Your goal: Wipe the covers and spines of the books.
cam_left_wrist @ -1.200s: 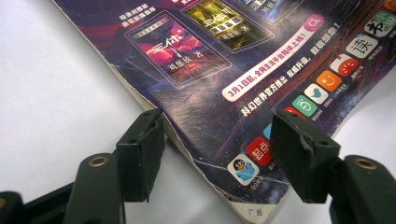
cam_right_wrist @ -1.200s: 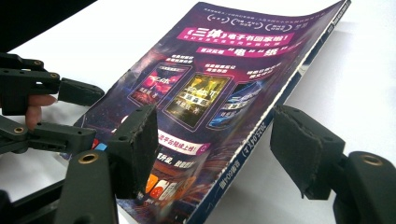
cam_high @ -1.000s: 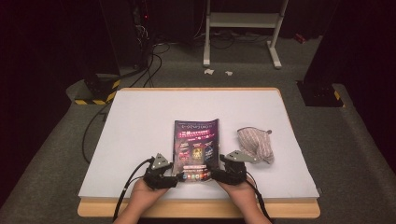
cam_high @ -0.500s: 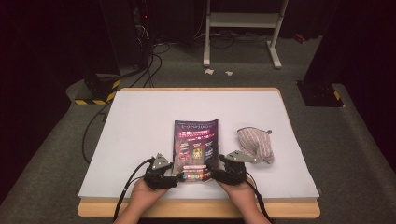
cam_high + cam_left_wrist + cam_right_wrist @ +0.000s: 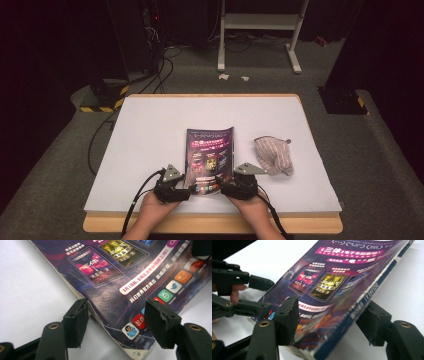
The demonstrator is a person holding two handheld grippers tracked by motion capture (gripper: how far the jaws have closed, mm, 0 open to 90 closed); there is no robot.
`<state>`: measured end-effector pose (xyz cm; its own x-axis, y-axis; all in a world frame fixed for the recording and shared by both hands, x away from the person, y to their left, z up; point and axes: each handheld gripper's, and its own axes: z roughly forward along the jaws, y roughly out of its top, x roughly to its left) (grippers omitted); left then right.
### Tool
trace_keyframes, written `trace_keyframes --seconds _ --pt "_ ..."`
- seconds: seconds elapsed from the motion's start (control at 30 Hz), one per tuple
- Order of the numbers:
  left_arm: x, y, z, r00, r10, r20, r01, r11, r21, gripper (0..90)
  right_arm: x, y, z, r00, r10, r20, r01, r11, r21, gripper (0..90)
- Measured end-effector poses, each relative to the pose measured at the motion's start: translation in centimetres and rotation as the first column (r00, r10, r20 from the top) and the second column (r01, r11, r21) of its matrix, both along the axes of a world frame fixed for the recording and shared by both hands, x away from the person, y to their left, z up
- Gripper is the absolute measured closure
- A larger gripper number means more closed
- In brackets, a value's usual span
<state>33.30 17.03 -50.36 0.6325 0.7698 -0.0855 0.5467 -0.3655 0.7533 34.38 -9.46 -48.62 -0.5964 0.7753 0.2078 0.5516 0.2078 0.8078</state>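
A purple-covered book (image 5: 210, 150) lies on the white table (image 5: 145, 135), its near end between my two grippers. My left gripper (image 5: 188, 192) is at the book's near left corner. In the left gripper view its jaws (image 5: 116, 322) stand open, one pad on the table beside the edge, the other over the cover (image 5: 117, 277). My right gripper (image 5: 223, 189) is at the near right corner. Its jaws (image 5: 330, 320) straddle the book (image 5: 332, 280): one pad is over the cover, the other beside the spine. The left gripper (image 5: 265, 296) shows beyond.
A striped cloth pouch (image 5: 273, 155) lies just right of the book. Behind the table stand a white frame (image 5: 260, 30) and a black-and-yellow block (image 5: 102, 97) with cables on the floor. The table's front edge runs just under my hands.
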Motion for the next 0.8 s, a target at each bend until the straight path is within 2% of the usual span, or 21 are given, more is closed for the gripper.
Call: trace_keyframes --seconds 0.13,0.2,0.37,0.47,0.6,0.7,0.8 --pt "0.0 0.0 0.0 1.0 0.0 0.003 0.0 1.0 0.001 36.8 0.2 -0.2 -0.3 0.9996 -0.016 -0.023 0.016 0.9999 0.002 35.7" --pt "0.0 0.0 0.1 1.0 -0.002 0.007 0.002 1.0 0.008 37.3 0.3 -0.2 -0.5 0.9997 -0.02 -0.014 0.02 0.9998 -0.005 39.2" --pt "0.0 0.2 0.3 0.9999 -0.014 0.004 0.014 0.9998 0.017 39.2 0.6 -0.8 -0.9 0.9988 -0.038 -0.031 0.038 0.9992 0.01 51.3" --pt "0.0 0.6 0.7 0.9999 -0.013 0.002 0.013 0.9998 -0.016 40.1 0.8 -1.2 -1.1 0.9979 -0.044 -0.048 0.044 0.9989 0.014 55.1" --pt "0.0 1.1 1.1 0.9997 0.003 0.025 -0.003 0.9999 -0.016 40.3 1.1 -1.4 -1.1 0.9977 -0.053 -0.041 0.054 0.9985 0.011 58.5" --pt "0.2 1.7 1.2 0.9995 0.022 0.022 -0.021 0.9995 -0.023 40.6 1.4 -1.5 -1.1 0.9976 -0.059 -0.037 0.059 0.9982 0.006 60.4" --pt "0.3 2.6 1.4 0.9983 0.045 0.036 -0.045 0.9988 -0.022 41.0 1.6 -1.6 -1.0 0.9975 -0.061 -0.035 0.061 0.9981 0.005 62.2"
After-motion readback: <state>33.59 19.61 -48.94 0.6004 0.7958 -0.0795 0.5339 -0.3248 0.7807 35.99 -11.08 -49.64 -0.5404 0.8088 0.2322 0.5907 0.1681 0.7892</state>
